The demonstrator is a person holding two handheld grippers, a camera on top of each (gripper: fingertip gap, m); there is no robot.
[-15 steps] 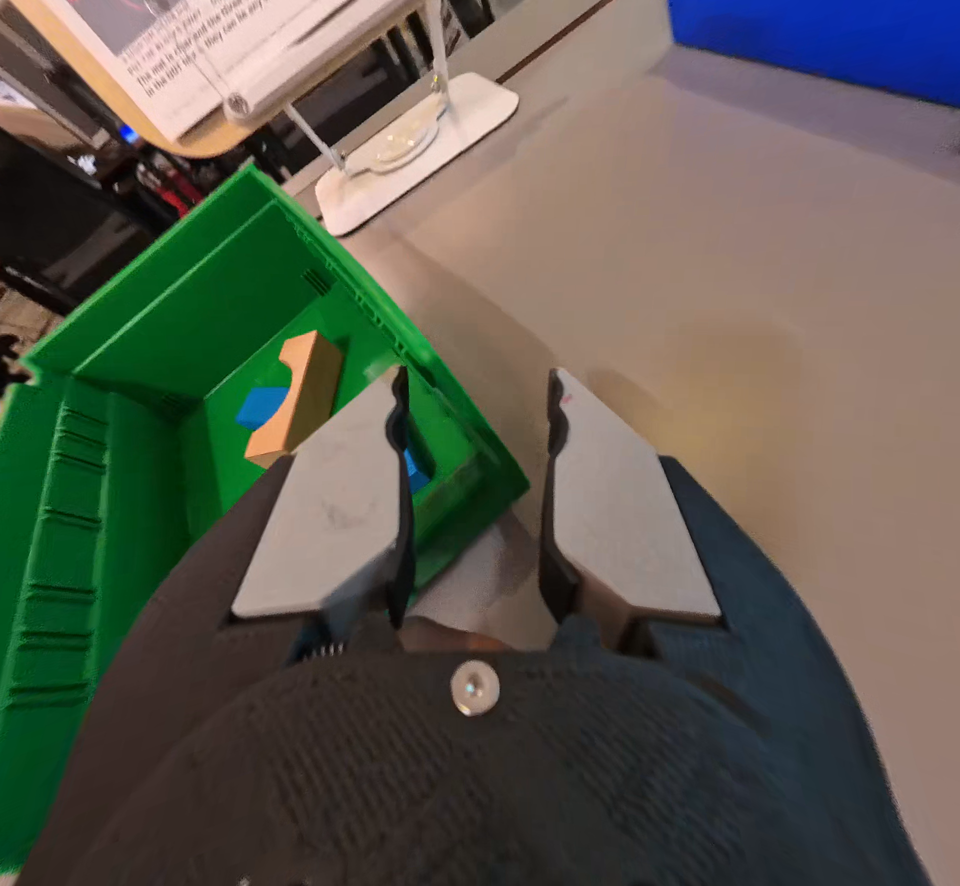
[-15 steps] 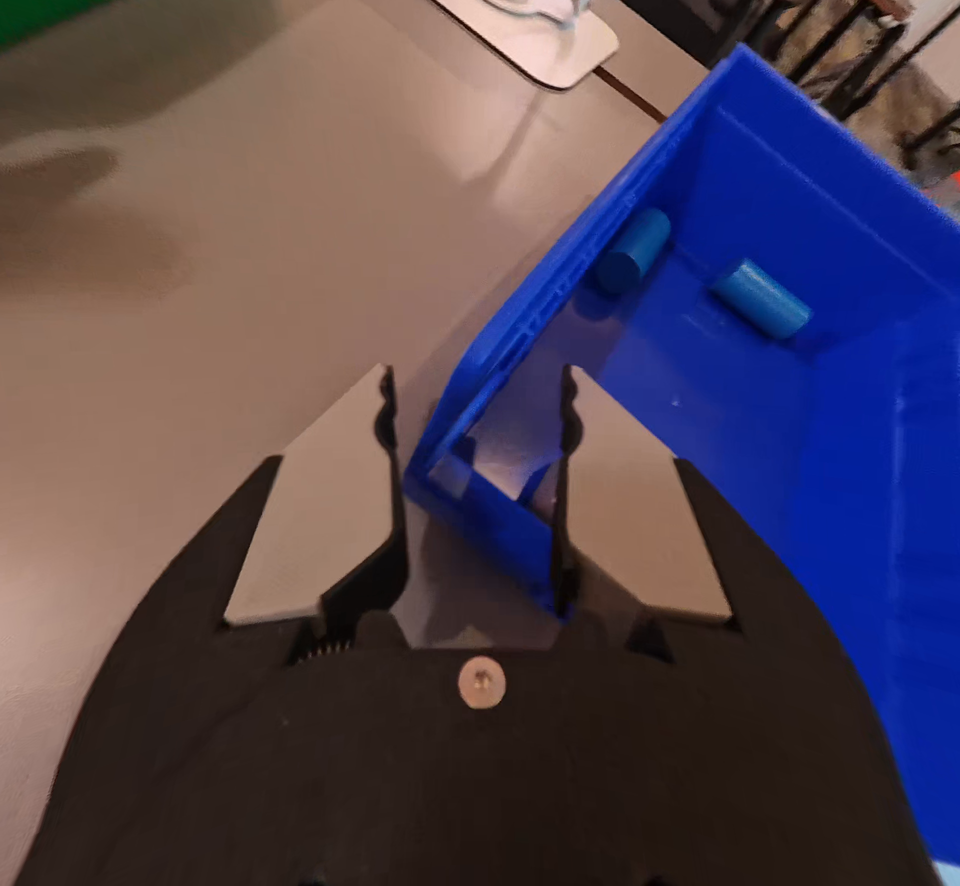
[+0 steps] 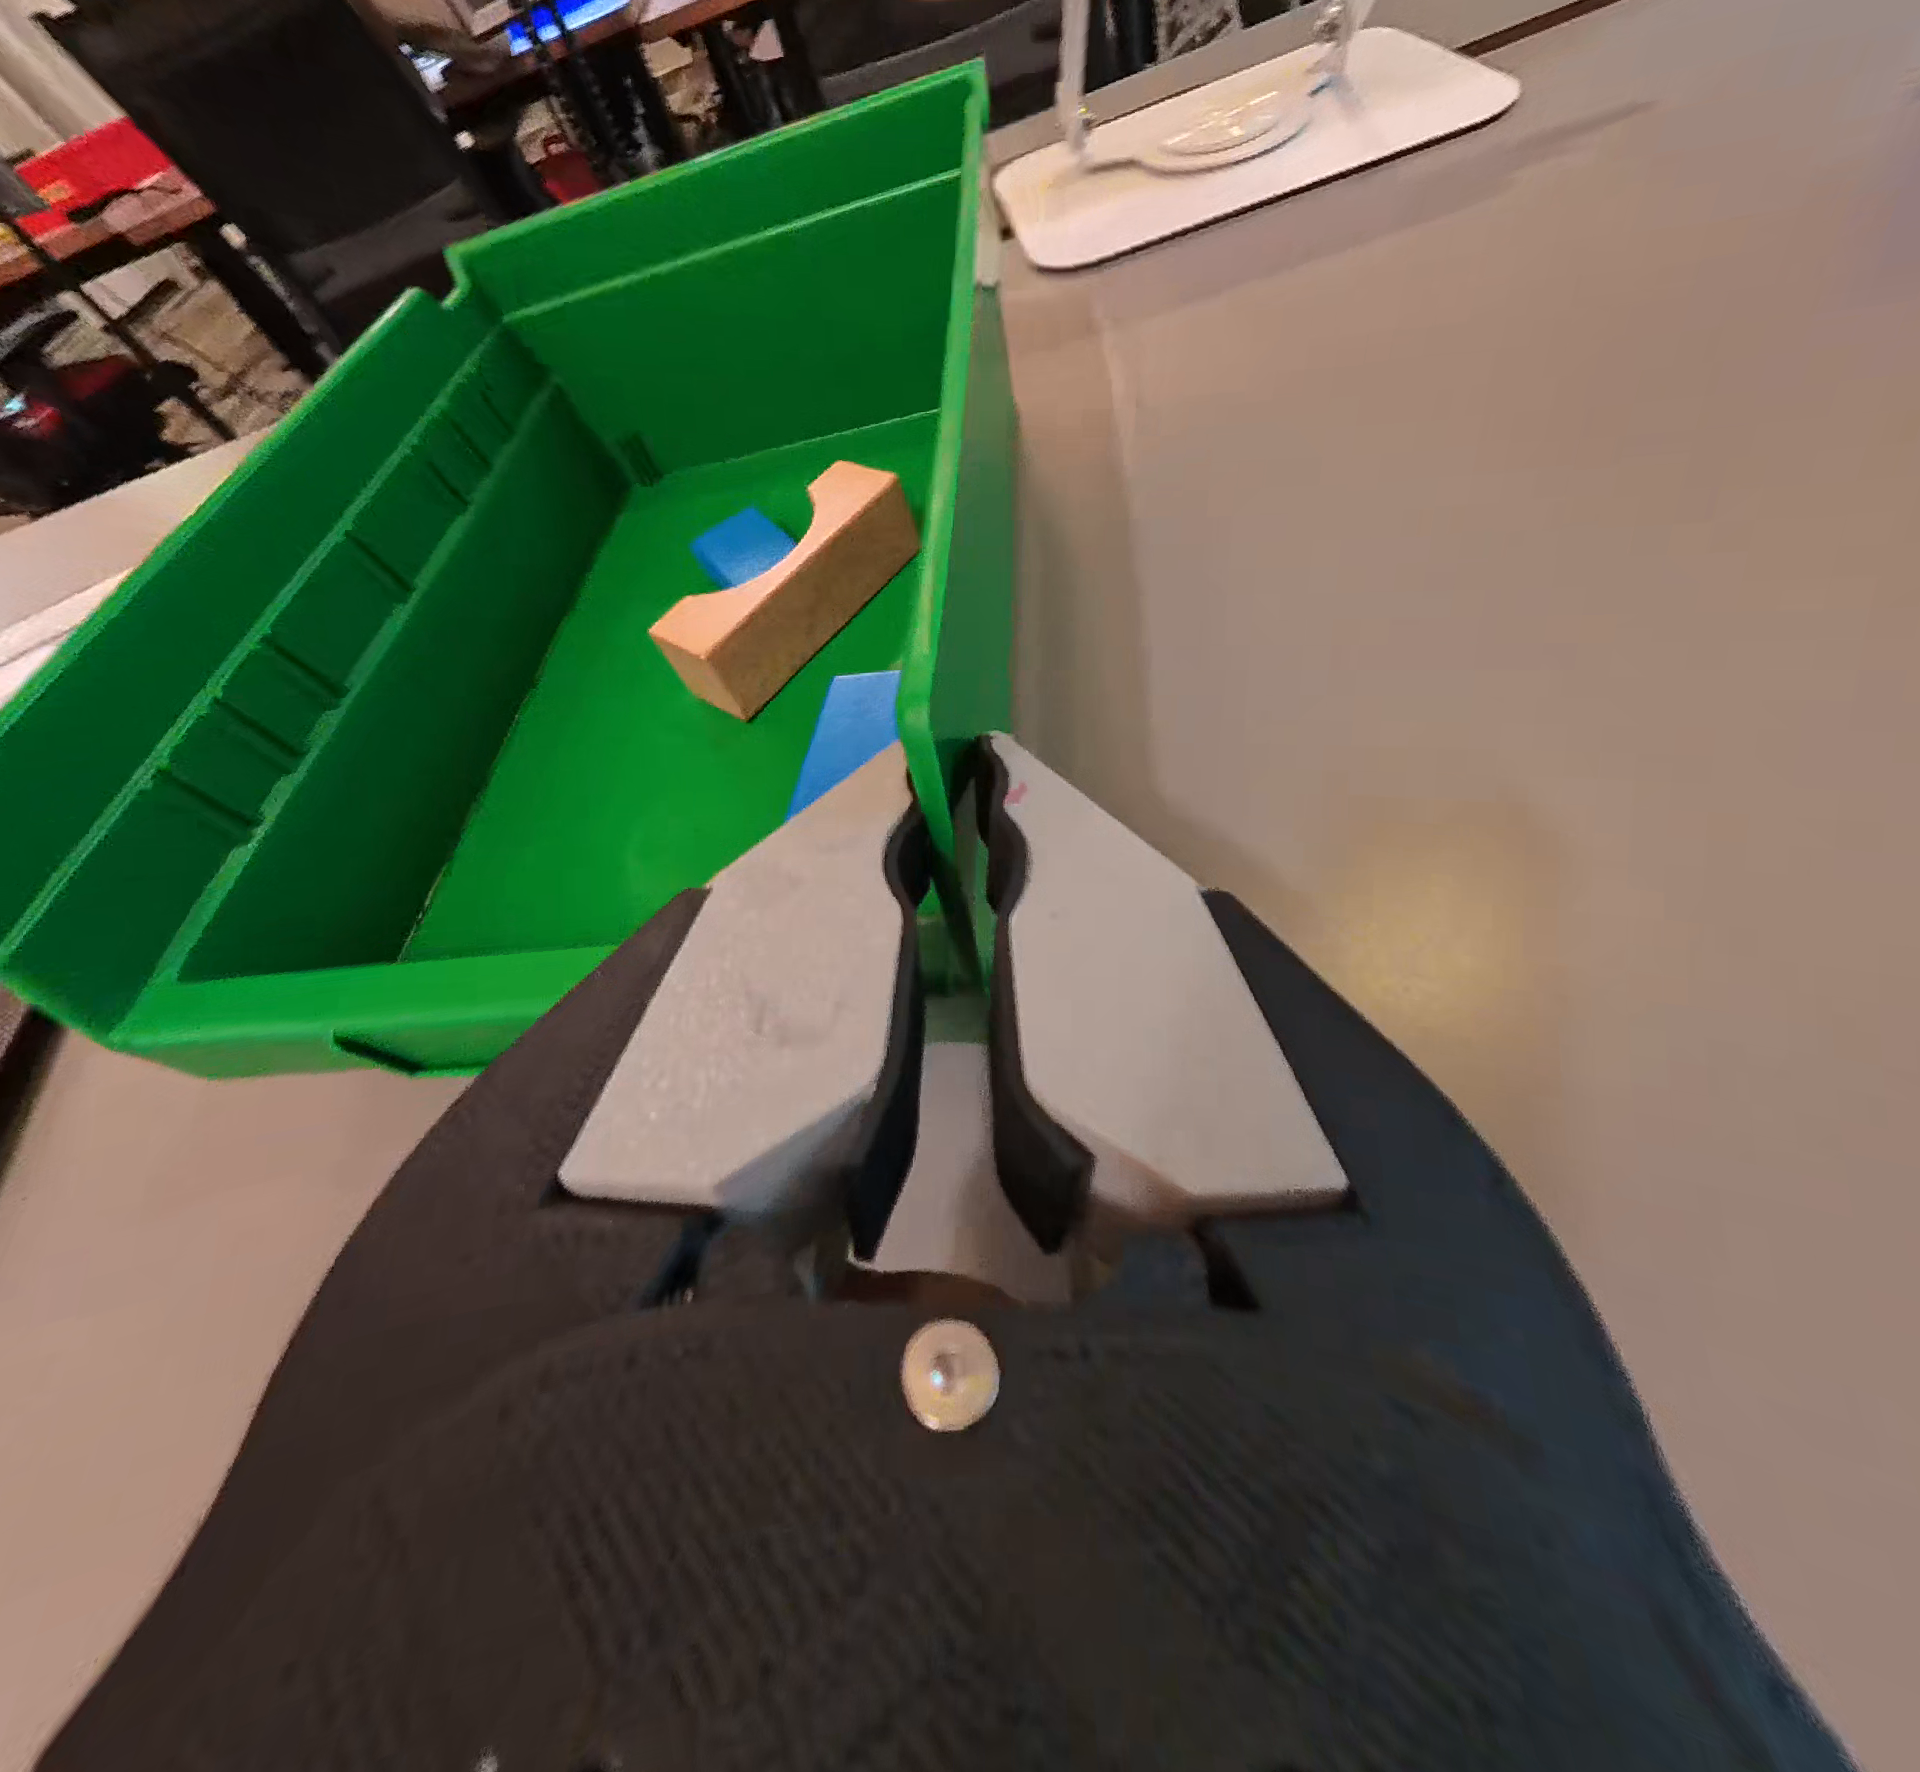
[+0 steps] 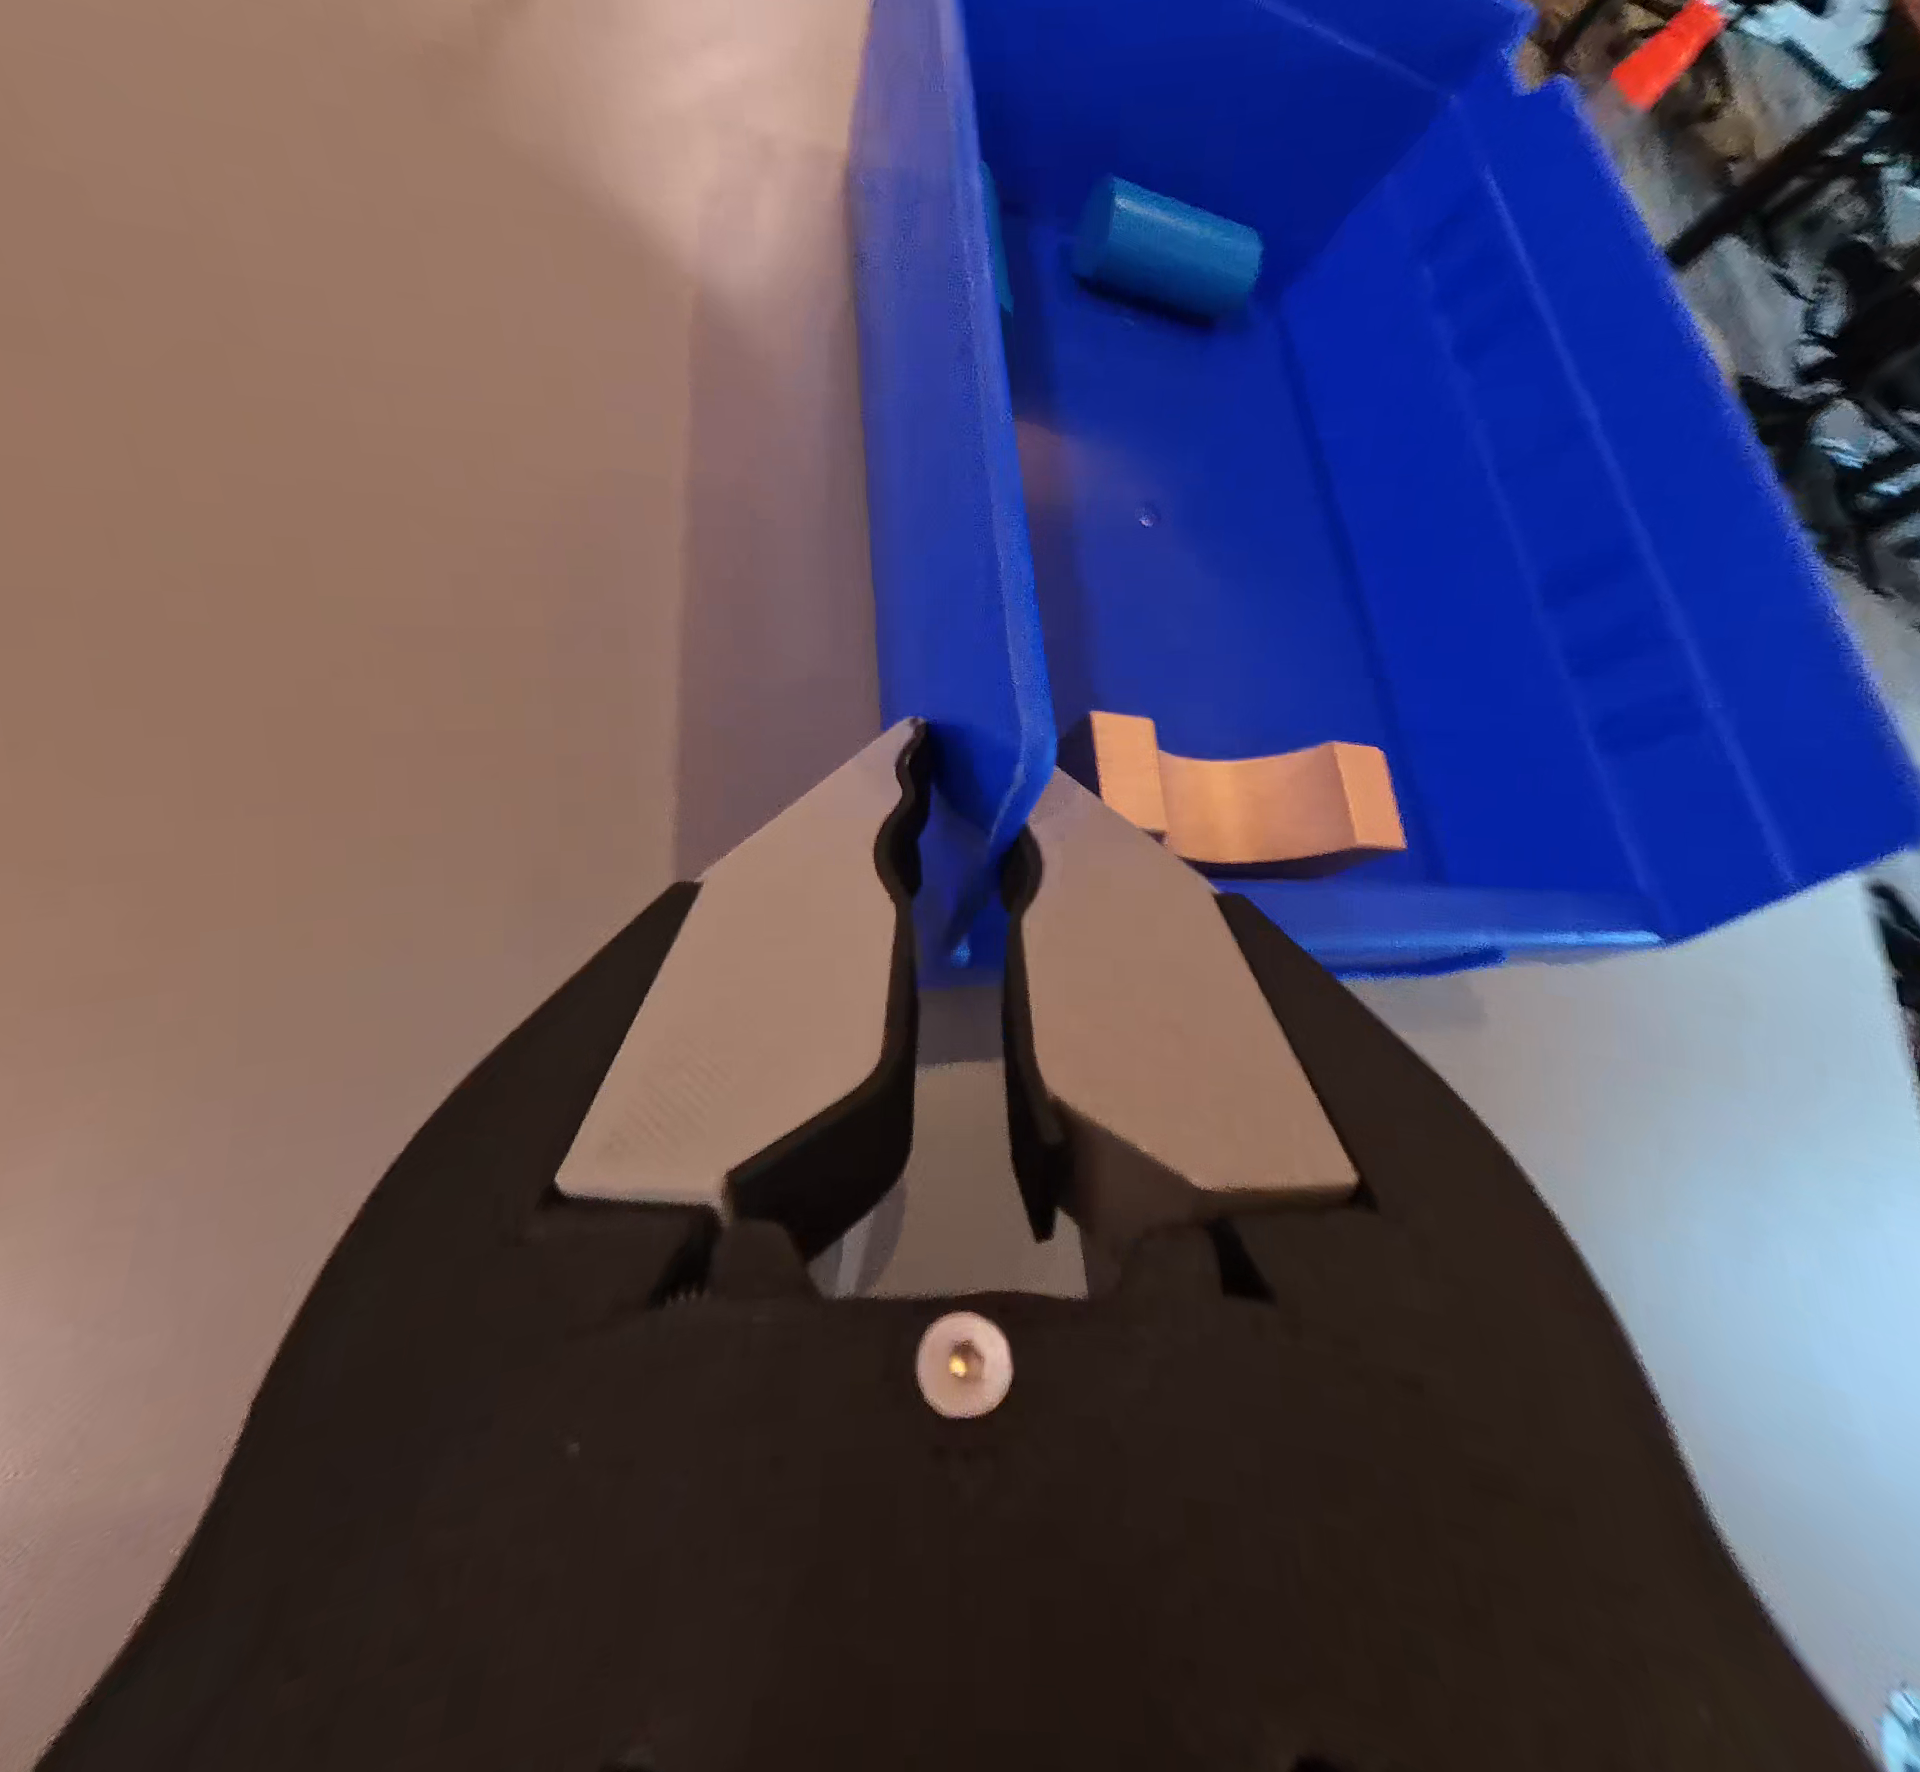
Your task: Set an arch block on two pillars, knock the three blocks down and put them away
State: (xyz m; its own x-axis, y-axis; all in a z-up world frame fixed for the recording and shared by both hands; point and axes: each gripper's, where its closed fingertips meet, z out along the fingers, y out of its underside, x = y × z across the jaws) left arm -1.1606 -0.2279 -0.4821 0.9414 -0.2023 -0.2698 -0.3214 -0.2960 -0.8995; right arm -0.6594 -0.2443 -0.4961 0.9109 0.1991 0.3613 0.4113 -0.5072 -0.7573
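1. Left gripper [image 3: 948, 813]: black body, grey fingers [image 3: 790, 974] with black pads. Pinching the right side wall of the green bin at its near right corner, one pad inside the wall, one outside.
2. Right gripper [image 4: 971, 808]: same build. Pinching the left side wall of the blue bin at its near left corner, one finger [image 4: 769, 984] outside the wall, the other inside.
3. Green bin [image 3: 312, 683]: open-topped plastic, on the grey table [image 3: 1455, 683] at its left edge. Ribbed left wall.
4. Green bin contents, near to far: blue block [image 3: 847, 725] flat on the floor against the right wall, partly hidden by the left finger; wooden arch block [image 3: 790, 590] lying on its side near the right wall, curved cut-out facing the far wall; second blue block [image 3: 743, 543] just behind the arch, partly hidden by it.
5. Blue bin [image 4: 1558, 475]: open-topped plastic, on the same table, ribbed right wall.
6. Blue bin contents, near to far: wooden arch block [image 4: 1247, 803] by the near wall, close to the near left corner; blue cylinder [image 4: 1164, 252] lying on its side near the far wall.
7. White stand base [image 3: 1257, 143]: flat plate on the table's far part, beyond the green bin, with thin legs rising from it.
8. Background: dark racks and desks beyond the table edge, blurred.
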